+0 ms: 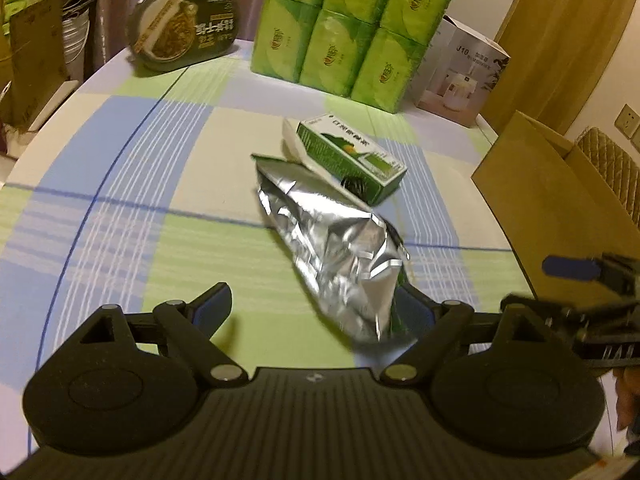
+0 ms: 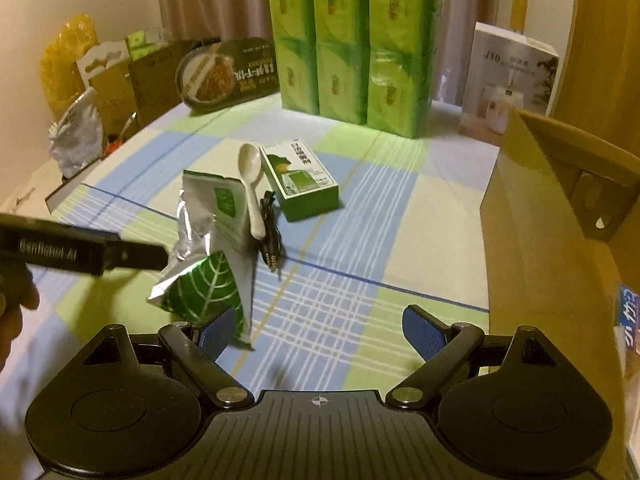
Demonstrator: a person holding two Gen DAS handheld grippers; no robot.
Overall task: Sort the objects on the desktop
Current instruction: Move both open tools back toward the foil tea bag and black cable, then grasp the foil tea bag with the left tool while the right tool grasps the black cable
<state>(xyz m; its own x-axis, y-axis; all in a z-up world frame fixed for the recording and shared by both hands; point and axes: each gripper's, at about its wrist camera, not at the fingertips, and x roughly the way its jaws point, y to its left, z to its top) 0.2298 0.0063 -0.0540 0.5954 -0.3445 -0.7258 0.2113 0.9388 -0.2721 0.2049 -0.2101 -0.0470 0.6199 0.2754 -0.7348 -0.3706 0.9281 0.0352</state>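
A crumpled foil pouch (image 1: 332,248) with a green leaf print lies on the checked tablecloth (image 1: 120,200). Its near end reaches in between the wide jaws of my left gripper (image 1: 314,296) and hides the right fingertip; the pads do not press on it. Behind the pouch are a green carton (image 1: 352,156), a white spoon (image 2: 250,176) and a black cable (image 2: 270,236). My right gripper (image 2: 320,328) stands open over bare cloth, right of the pouch (image 2: 208,240), with nothing between its fingers. One of its blue pads (image 1: 568,268) shows at the right edge of the left wrist view.
An open cardboard box (image 2: 560,220) stands at the right. At the back are a stack of green tissue packs (image 2: 352,48), a dark oval noodle bowl (image 2: 228,76) and a white product box (image 2: 508,80). Bags and cartons crowd the left beyond the table edge.
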